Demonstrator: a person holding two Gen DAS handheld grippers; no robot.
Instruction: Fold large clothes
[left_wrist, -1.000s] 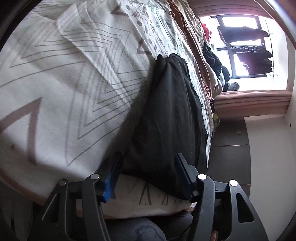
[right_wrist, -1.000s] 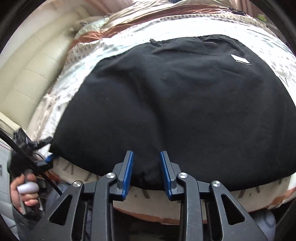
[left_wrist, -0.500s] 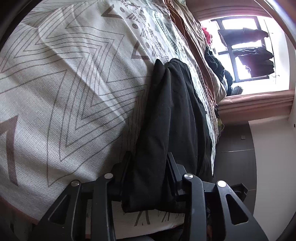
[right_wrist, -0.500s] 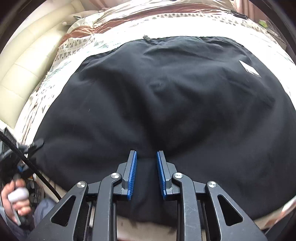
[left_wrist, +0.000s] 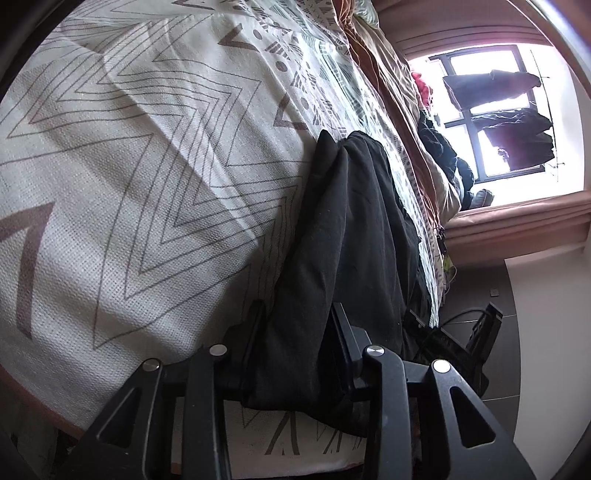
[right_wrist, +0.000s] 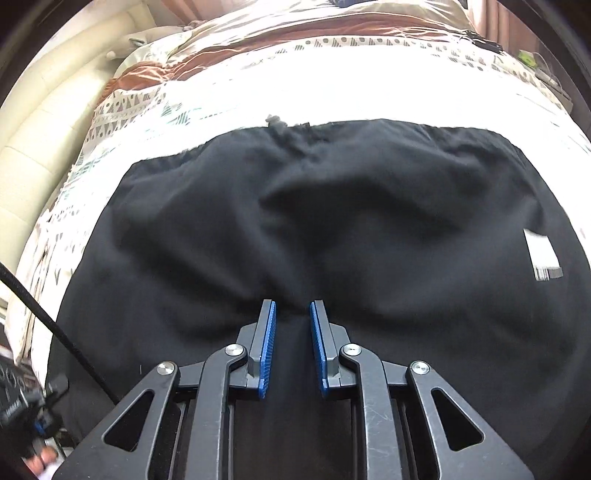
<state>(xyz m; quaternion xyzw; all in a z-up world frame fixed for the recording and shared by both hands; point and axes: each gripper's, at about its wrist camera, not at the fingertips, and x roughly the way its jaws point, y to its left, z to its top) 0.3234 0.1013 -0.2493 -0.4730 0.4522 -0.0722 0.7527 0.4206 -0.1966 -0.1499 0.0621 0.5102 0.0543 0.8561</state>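
Our left gripper pinches the black garment tight on the patterned blanket; our right gripper has been closing, its jaws narrow, with black cloth bunched between them.

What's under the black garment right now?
The black garment lies on the patterned bedspread, which shows around its edges. Whatever lies beneath its middle is covered. The left claw pinches its edge.

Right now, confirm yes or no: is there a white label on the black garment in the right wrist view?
Yes, a white rectangular label sits on the black garment, toward its right side.
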